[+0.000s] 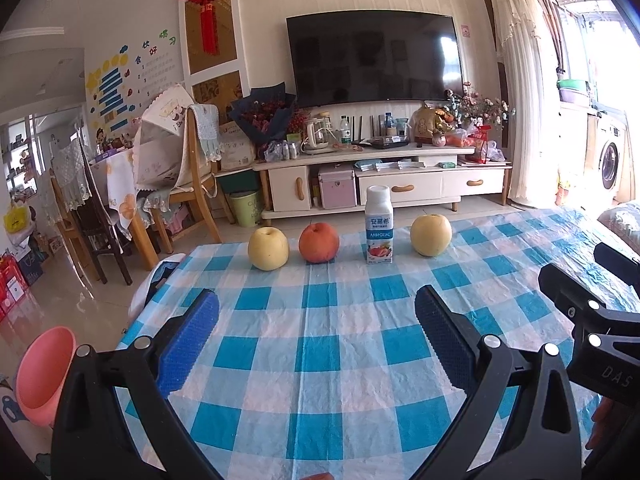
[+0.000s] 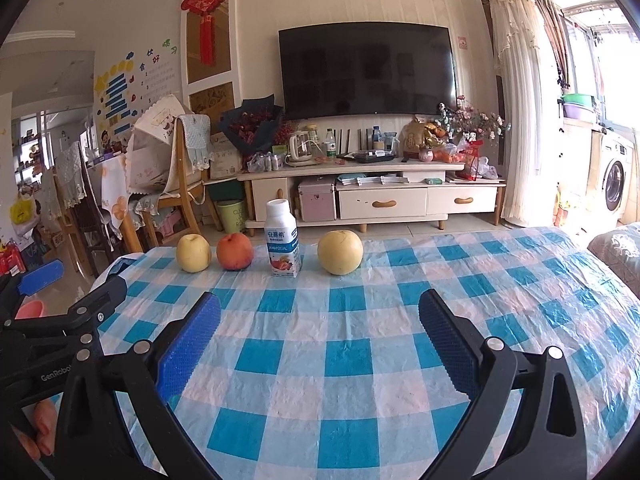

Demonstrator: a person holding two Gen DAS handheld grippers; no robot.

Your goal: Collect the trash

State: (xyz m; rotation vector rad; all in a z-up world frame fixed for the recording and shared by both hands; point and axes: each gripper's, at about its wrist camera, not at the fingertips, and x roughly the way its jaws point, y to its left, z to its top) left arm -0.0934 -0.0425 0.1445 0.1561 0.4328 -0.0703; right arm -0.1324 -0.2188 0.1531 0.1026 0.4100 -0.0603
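A white yogurt drink bottle (image 1: 379, 226) (image 2: 282, 240) stands upright near the far edge of the blue checked tablecloth (image 1: 320, 360) (image 2: 352, 360). It stands in a row with a yellow apple (image 1: 268, 248) (image 2: 193, 253), a red peach (image 1: 319, 242) (image 2: 235, 251) and a second yellow apple (image 1: 431, 235) (image 2: 340, 252). My left gripper (image 1: 316, 324) is open and empty, well short of the row. My right gripper (image 2: 318, 328) is open and empty too, beside the left one.
A pink bin (image 1: 44, 376) (image 2: 30, 309) stands on the floor off the table's left edge. Wooden chairs (image 1: 188, 184) stand to the left beyond the table. A TV cabinet (image 1: 380, 184) lies behind. A sofa edge (image 2: 618, 248) is at the right.
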